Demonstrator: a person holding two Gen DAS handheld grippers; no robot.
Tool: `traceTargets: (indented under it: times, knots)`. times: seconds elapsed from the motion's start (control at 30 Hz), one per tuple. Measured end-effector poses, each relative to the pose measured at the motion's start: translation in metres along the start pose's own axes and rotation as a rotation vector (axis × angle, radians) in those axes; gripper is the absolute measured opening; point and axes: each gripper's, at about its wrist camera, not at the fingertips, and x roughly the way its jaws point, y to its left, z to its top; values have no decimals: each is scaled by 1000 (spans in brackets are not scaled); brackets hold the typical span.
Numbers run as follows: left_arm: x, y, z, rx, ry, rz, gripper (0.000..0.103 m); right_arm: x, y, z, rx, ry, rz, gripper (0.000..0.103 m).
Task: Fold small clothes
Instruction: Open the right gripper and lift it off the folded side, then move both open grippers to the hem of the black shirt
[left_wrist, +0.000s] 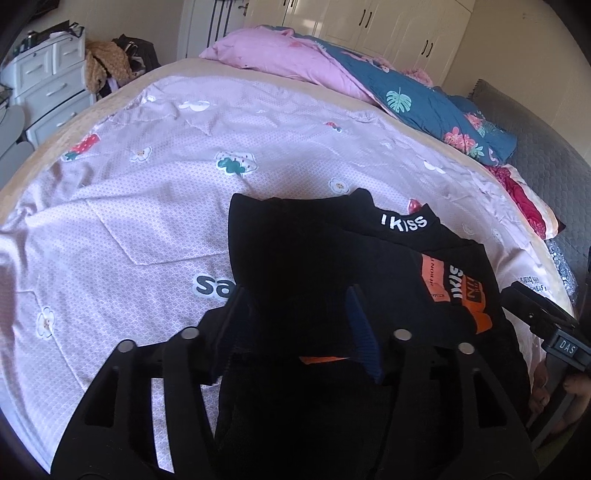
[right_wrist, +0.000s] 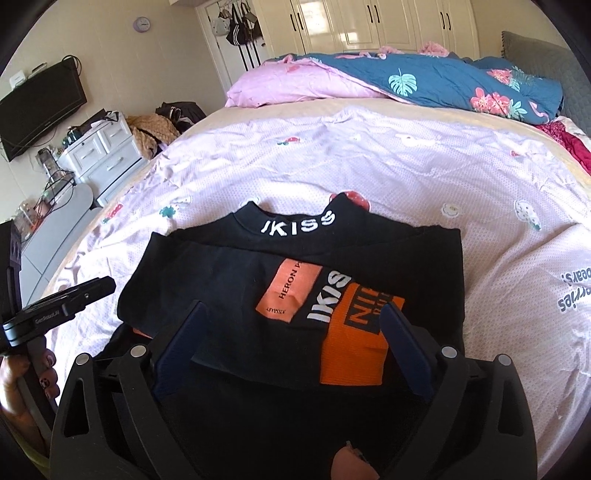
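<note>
**Lying folded on the bed, a black top between parted jaws**

Seen from the right wrist, a black top (right_wrist: 295, 280) is spread on the pink sheet (right_wrist: 424, 184), its collar at 12 o'clock and lettered in white. An orange patch (right_wrist: 291, 291) and an orange cuff (right_wrist: 354, 350) are laid across its front. The right gripper (right_wrist: 295, 328) is held wide apart above the near hem; cloth is seen between the blue pads (right_wrist: 406, 350), but nothing is pinched. At 9 o'clock the left gripper (right_wrist: 66, 306) is seen from the side, with a hand (right_wrist: 22, 376) behind it.

From the left wrist, the top (left_wrist: 332, 258) fills the lower middle. The left gripper (left_wrist: 295, 306) is parted as well, with dark cloth lying between its fingers (left_wrist: 364, 328) and not clamped. A quilt (left_wrist: 424, 99) is heaped at 1 o'clock, and a drawer chest (left_wrist: 44, 81) is found at 10 o'clock.
</note>
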Motion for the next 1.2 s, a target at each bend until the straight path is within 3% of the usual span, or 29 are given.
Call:
traceTargets:
  times: [0.1,0.2,0.27,0.33,0.63,1.2]
  knots:
    - [-7,-3,0,15,-20,16,61,-5,1,2,0,-14,1,97]
    - [-11,-6,1,23,-34,38,83,-9,1,3,1,-31,0,98]
    - [-13,-7,1,30,-40,46,84,-12,2,4,-1,-43,0,98]
    - [-15,-7,1,30,-48,54,94,-14,3,5,-3,-52,2,98]
    - [-19,-9,-3,10,-27,60,94,-30,19,7,-73,-124,10,99]
    - [-65,-42,-3,72,-146,13,94,-91,27,13,-85,-326,-2,99]
